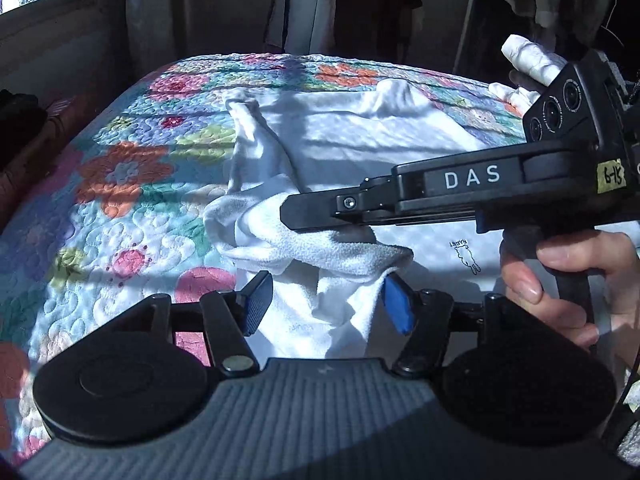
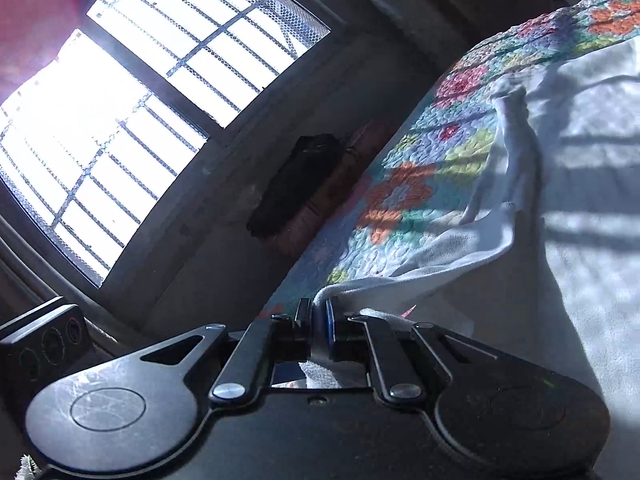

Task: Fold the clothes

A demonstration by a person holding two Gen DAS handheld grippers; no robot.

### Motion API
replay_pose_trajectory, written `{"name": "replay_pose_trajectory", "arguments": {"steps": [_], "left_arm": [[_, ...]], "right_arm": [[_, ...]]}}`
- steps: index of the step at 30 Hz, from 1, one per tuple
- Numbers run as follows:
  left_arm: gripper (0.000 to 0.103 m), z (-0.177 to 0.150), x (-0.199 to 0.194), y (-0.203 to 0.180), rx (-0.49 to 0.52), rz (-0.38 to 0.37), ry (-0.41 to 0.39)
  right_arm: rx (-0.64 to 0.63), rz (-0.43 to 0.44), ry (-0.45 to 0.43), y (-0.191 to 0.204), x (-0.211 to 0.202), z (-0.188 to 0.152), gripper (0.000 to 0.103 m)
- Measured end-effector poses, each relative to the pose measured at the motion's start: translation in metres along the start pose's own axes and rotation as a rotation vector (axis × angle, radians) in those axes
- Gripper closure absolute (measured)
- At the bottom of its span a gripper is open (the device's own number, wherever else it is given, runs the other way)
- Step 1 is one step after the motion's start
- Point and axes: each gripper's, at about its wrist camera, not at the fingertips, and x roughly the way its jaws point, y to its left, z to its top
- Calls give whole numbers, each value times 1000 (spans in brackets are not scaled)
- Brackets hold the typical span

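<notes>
My right gripper (image 2: 319,316), marked "DAS", pinches the white shirt (image 1: 352,136); my left gripper (image 1: 326,300) gapes around loose cloth.

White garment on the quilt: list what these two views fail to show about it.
- White garment: its near hem, left wrist view, hidden behind the left gripper.
- Its right side, same view, covered by the right gripper.
- Small print: too small to read.
- Right wrist view: garment cut off at the right edge.
</notes>
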Motion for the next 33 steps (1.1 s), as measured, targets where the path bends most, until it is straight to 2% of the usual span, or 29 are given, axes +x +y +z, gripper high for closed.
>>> {"name": "replay_pose_trajectory", "arguments": {"steps": [2, 5, 7, 9, 13, 22, 23, 25, 26, 29, 31, 33], "left_arm": [[40, 5, 2, 8, -72, 81, 5], [41, 6, 11, 22, -223, 75, 49], [42, 5, 11, 29, -261, 113, 47], [43, 4, 9, 36, -284, 143, 34], [42, -4, 9, 53, -378, 77, 25], [42, -18, 48, 53, -357, 24, 128], [44, -19, 52, 53, -344, 29, 130], [94, -20, 57, 50, -305, 55, 128], [94, -21, 59, 49, -286, 67, 127], [94, -16, 47, 47, -229, 170, 57], [94, -10, 36, 60, -234, 257, 5], [94, -7, 24, 78, -263, 338, -39]], "right_arm": [[-15, -22, 10, 0, -1, 1, 93], [-62, -103, 38, -7, 4, -5, 93], [10, -130, 81, -23, 7, -10, 93], [66, -115, 110, -37, 8, -17, 93], [3, -100, 145, -29, 12, -27, 93], [-216, -9, 176, 18, 26, -51, 93], [-228, -6, 179, 20, 27, -53, 93], [-244, -10, 184, 23, 28, -55, 93], [-235, -18, 188, 22, 28, -55, 93], [-178, -22, 166, 13, 22, -50, 88], [-126, -19, 139, 5, 14, -42, 77], [-79, -38, 118, -4, 8, -33, 74]]}}
